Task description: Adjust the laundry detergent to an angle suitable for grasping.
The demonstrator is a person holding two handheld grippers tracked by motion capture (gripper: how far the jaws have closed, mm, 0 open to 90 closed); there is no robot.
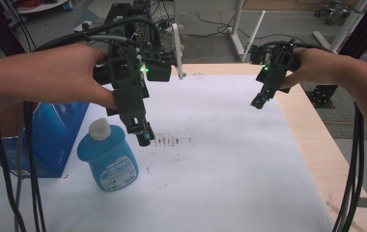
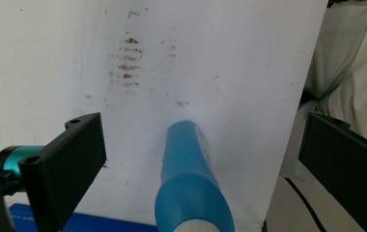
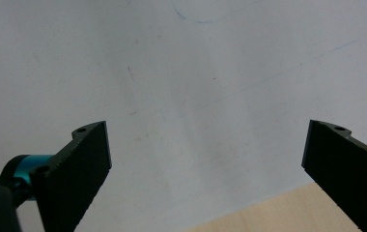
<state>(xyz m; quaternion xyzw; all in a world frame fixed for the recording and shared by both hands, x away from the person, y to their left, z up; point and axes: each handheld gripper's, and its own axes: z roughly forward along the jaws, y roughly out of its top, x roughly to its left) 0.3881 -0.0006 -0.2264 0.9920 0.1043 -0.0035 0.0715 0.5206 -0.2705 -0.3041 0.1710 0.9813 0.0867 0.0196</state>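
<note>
At the left edge of the bench (image 1: 312,145), one blue carton (image 1: 58,137) stands on the white sheet (image 1: 230,159), and just to its right one blue bottle (image 1: 108,157) with a pale cap stands upright, close to the carton. The left gripper (image 1: 140,133) hangs just above and to the right of the bottle's cap, its fingers (image 2: 70,162) spread wide with the bottle lying between them in the left gripper view, untouched. Right of the bottle, one patch of brown smudges (image 1: 169,141) marks the sheet; beyond it the sheet runs bare to its right edge, where a strip of wood shows. The right gripper (image 1: 259,102) hovers near that edge, well apart from the bottle, fingers (image 3: 75,166) spread wide on nothing.
</note>
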